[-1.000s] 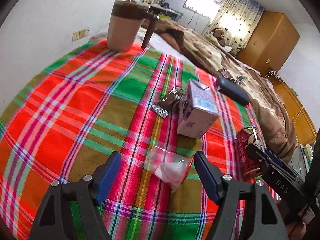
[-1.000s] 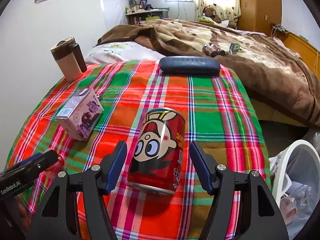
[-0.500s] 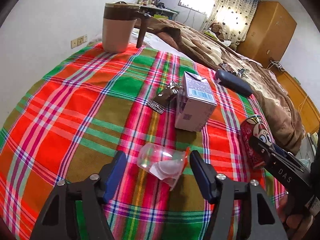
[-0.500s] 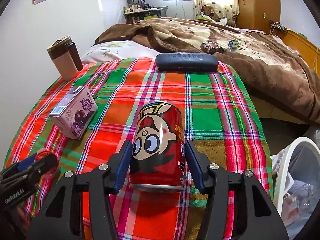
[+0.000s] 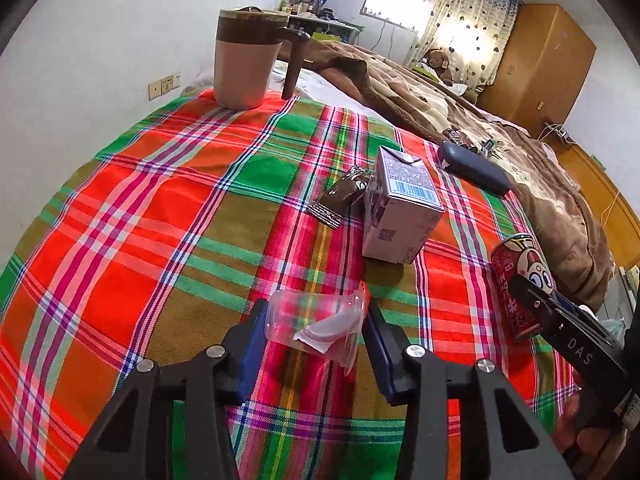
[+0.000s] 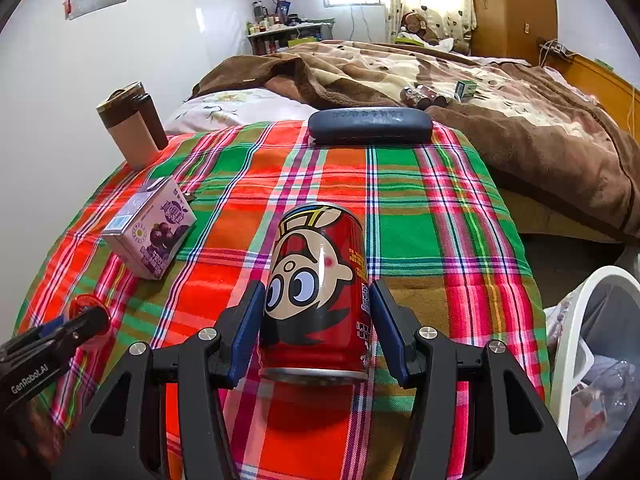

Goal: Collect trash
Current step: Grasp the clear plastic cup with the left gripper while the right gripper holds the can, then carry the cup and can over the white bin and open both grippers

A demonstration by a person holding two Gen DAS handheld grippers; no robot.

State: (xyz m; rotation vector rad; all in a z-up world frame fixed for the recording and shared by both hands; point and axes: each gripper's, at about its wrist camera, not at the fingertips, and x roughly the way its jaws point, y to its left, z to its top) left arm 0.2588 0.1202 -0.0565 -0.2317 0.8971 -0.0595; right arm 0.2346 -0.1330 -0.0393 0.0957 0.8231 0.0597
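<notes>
Both hand-held gripper units work over my bench (image 6: 420,208), which carries a red, green and pink plaid cloth and stands beside a bed (image 6: 500,92) with a brown blanket. At the right edge of the bench stands a white bin (image 6: 572,344) with a clear liner.

My right hand-held gripper (image 6: 318,320) has its blue pads against both sides of the red cartoon can (image 6: 318,280); the can stands upright on the cloth, clamped between them. My left hand-held gripper (image 5: 316,332) is closed on the clear plastic cup (image 5: 316,320), which lies on its side with a white scrap inside and an orange rim toward the right pad; both pads touch it.

Beyond the cup lies the purple drink carton (image 5: 400,208) on its side, near the middle of the bench. Touching its left face is the brown foil wrapper (image 5: 340,196), flat on the cloth. A dark blue glasses case (image 6: 370,124) rests at the far edge of the bench, just beside the blanket. A beige and brown mug (image 5: 248,64) with a lid stands upright at the far left corner, well apart from the rest.
</notes>
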